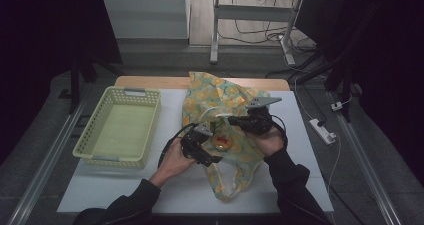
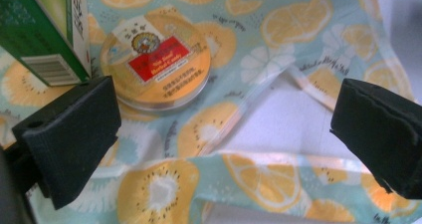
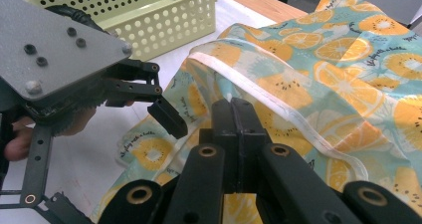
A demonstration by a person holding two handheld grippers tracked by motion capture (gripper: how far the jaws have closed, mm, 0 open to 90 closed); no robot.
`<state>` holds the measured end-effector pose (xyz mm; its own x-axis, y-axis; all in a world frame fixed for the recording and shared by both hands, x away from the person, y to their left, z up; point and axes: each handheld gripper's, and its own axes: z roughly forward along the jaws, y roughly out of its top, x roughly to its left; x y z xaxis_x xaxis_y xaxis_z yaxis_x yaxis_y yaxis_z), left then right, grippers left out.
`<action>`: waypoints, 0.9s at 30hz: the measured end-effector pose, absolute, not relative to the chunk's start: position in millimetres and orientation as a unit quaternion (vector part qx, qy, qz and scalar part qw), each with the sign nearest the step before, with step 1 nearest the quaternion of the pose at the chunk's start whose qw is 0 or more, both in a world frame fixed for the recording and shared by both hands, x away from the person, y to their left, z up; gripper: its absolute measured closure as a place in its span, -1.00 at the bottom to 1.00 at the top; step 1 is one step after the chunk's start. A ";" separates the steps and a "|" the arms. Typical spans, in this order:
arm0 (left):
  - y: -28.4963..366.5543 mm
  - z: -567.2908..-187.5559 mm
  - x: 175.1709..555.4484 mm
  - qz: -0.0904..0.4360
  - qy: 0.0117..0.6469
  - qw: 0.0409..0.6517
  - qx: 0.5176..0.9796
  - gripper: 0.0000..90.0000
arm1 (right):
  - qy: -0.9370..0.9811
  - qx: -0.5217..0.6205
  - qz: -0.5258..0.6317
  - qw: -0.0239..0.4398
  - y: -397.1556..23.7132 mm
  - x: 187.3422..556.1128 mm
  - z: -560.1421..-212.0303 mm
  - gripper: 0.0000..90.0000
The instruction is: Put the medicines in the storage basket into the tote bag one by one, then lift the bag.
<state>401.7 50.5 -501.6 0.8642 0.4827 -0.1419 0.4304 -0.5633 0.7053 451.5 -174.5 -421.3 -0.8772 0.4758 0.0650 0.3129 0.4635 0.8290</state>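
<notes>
Two items, a round tin (image 2: pixel 155 64) and green carton (image 2: pixel 47 27), lie on the fruit-print bag (image 1: pixel 220 102); left gripper (image 2: pixel 224 134) gapes wide, right gripper (image 3: pixel 238 115) pinches shut.

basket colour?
Pale yellow-green basket, perforated sides; clearest in the high view.

I make out little lettering. The round orange tin (image 2: pixel 155 64) carries a red label with small print too blurred for me to read. The green carton (image 2: pixel 45 30) shows a barcode. The citrus-print cloth (image 3: pixel 348 79) bears tiny script I cannot decipher.
</notes>
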 end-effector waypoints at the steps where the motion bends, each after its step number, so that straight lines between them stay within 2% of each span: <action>1: 51.1 -502.4 401.8 0.034 0.257 0.387 0.885 -1.00 | 0.851 0.232 0.463 0.088 -174.5 451.5 -421.3 1.00; 16: 36.6 -519.6 405.8 0.021 0.264 0.360 0.895 -0.98 | 0.852 0.232 0.461 0.088 -174.3 451.7 -421.5 1.00; 20: 28.5 -525.6 405.0 0.036 0.257 0.341 0.903 -0.93 | 0.853 0.231 0.460 0.087 -173.6 451.4 -422.0 1.00; 27: 23.3 -531.2 404.4 0.070 0.260 0.311 0.912 -0.62 | 0.853 0.231 0.460 0.087 -174.7 452.0 -421.8 1.00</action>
